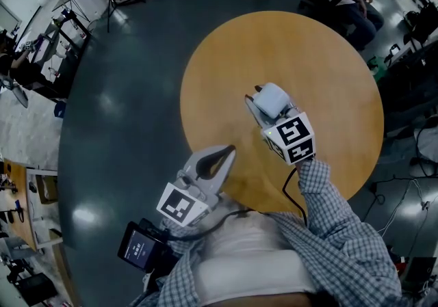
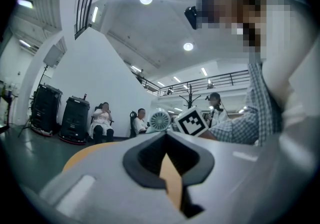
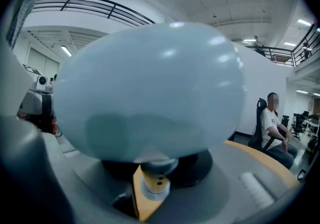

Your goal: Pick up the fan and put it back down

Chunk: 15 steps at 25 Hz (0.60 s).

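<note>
**Gripping the fan by its stem**

The right gripper [image 1: 267, 113] pinches the small white fan [image 1: 272, 98] over the middle of the round wooden table [image 1: 328, 66]. Its jaws close on the fan's short stem [image 3: 156, 180] just under the rounded head. Whether the fan's base touches the tabletop cannot be told. The left gripper [image 1: 222, 156] hangs at the table's near edge, well apart from the fan, its jaws pressed together with nothing between them.
</note>
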Motion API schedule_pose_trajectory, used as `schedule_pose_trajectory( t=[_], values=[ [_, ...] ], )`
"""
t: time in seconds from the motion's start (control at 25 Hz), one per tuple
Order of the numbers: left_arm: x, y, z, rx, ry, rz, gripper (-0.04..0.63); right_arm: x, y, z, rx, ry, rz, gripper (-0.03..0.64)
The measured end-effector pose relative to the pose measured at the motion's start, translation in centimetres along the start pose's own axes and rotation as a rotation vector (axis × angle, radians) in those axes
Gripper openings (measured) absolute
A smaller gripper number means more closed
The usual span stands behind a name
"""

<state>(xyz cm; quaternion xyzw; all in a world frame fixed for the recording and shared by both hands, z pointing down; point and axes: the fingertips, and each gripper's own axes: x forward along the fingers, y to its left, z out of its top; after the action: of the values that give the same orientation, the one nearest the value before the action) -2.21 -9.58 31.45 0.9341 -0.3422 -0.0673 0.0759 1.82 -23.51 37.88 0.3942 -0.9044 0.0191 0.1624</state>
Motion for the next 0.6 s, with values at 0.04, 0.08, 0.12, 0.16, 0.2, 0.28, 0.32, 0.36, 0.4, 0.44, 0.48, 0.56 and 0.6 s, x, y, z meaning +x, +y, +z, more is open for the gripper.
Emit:
schedule_pose_trajectory(
  t=[0.04,0.08,0.12,0.16,0.2,0.28,0.32,0.36,0.4,0.44,0.48,0.56,0.6],
  values=[
    [0.1,0.0,0.0,-0.002,0.0,0.0,-0.002,0.1,-0.1,-0.1,0.001,0.002,0.001,0.126],
    [0.1,0.0,-0.1,-0.002,0.0,-0.001,-0.002,0.3,-0.2,-0.2,0.003,0.003,0.002,0.126],
    [0.2,0.0,-0.3,-0.002,0.003,-0.003,-0.001,0.4,-0.3,-0.4,0.005,0.004,0.004,0.126],
    [0.2,0.0,-0.6,-0.002,0.009,-0.003,-0.002,0.6,-0.4,-0.5,0.008,0.004,0.006,0.126],
    [0.1,0.1,-0.9,-0.005,0.015,0.001,-0.002,0.8,-0.5,-0.6,0.01,0.003,0.01,0.126],
    [-0.1,0.4,-1.0,-0.02,0.01,0.017,-0.002,1.3,-0.5,-0.7,0.01,0.005,0.021,0.126],
    [-0.2,0.5,-0.9,-0.028,0.003,0.028,-0.002,1.5,-0.5,-0.9,0.009,0.008,0.027,0.126],
    [-0.2,0.6,-0.8,-0.035,-0.002,0.038,-0.002,1.8,-0.6,-1.0,0.007,0.01,0.033,0.126],
    [-0.2,0.6,-1.0,-0.041,0.0,0.046,-0.002,2.0,-0.6,-1.2,0.006,0.012,0.039,0.126],
    [-0.2,0.7,-1.4,-0.045,0.008,0.052,-0.002,2.3,-0.7,-1.3,0.005,0.015,0.044,0.126],
    [-0.1,0.7,-1.8,-0.047,0.019,0.054,-0.002,2.6,-0.9,-1.6,0.004,0.02,0.049,0.126],
    [0.2,0.9,-2.3,-0.053,0.029,0.054,-0.002,3.3,-1.4,-2.1,0.001,0.035,0.057,0.126],
    [0.2,1.0,-2.5,-0.057,0.035,0.055,-0.002,3.7,-1.5,-2.4,0.0,0.042,0.061,0.126]
  ],
)
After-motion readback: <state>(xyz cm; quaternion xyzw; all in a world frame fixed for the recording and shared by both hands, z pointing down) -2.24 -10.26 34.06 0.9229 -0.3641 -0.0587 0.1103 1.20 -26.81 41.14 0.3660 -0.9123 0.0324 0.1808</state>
